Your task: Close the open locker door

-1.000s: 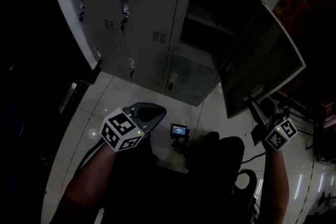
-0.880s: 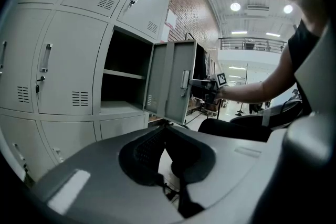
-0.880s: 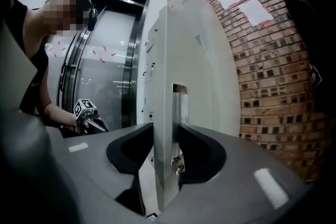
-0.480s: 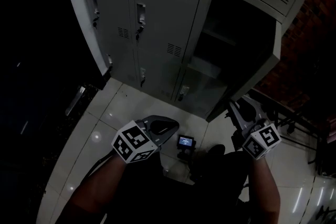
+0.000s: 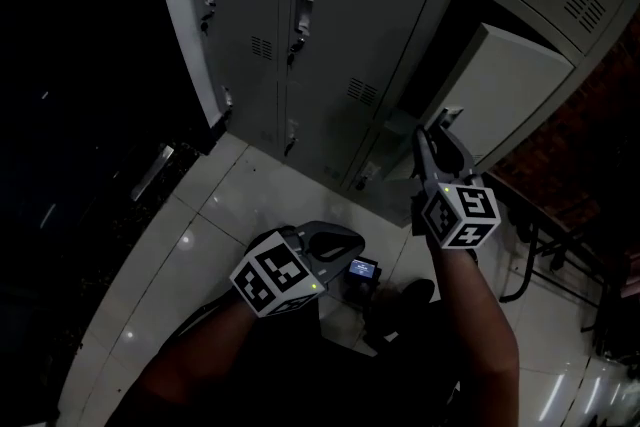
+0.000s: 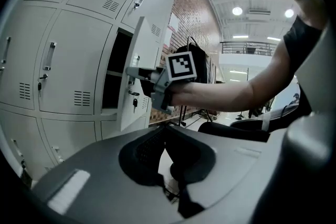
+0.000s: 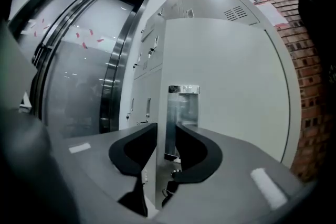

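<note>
Two grippers: one in each of the person's hands, both in front of a bank of grey lockers (image 5: 330,35).
Locker door: the locker door (image 5: 510,85) stands partly open at the right of the bank, swung out toward the person, pale outer face showing.
Right gripper: the right gripper (image 5: 440,127) is raised to the door's free edge. Its jaws are closing with that edge between them, and in the right gripper view (image 7: 166,131) the pads look to lie against both faces of the door.
Latch: a chrome latch plate (image 7: 184,107) runs up the door just beyond the right gripper's pads.
Key: a key (image 6: 134,103) hangs from the door's lock, seen in the left gripper view.
Left gripper: the left gripper (image 5: 345,240) is held low over the tiled floor (image 5: 220,215), well apart from the door, jaws together with nothing between them (image 6: 165,131).
Floor: a small device with a lit screen (image 5: 363,267) sits near the left gripper.
Wall: a brick wall (image 7: 310,60) stands beside the lockers.
</note>
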Tool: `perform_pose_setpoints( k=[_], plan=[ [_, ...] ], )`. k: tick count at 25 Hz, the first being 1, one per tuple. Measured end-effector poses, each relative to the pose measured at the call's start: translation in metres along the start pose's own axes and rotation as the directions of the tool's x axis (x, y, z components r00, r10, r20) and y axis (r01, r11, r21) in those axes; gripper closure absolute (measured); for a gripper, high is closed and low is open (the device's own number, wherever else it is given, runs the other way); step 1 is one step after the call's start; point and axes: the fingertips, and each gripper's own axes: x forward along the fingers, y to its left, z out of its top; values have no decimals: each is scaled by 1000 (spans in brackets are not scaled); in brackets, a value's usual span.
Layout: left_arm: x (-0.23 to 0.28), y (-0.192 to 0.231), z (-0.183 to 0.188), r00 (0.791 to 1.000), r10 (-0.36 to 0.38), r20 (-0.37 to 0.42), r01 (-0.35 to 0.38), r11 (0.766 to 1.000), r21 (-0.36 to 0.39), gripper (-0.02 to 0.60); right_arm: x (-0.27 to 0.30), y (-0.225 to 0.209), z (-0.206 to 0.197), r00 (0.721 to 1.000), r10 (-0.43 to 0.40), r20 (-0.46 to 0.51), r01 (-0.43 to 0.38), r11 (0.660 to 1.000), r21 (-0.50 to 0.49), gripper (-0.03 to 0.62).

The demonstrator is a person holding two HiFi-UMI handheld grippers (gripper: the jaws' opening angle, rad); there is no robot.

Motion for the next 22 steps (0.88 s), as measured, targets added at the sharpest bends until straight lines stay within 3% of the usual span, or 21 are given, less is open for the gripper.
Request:
perform_pose_setpoints(
  k=[11, 18, 22],
  plan=[
    [-11, 6, 3, 999, 8, 34, -7, 1000, -28, 569, 95, -41, -1, 991, -109, -75, 108, 994, -26, 473],
    [-14, 7, 4, 999, 5, 47, -3, 999, -37, 569, 113, -68, -5, 982, -160, -96, 162, 986, 22, 477],
    [-15, 8, 1, 999, 8, 41, -7, 999, -38, 569, 112, -73, -8, 982, -163, -95, 164, 986, 10, 517]
  ],
)
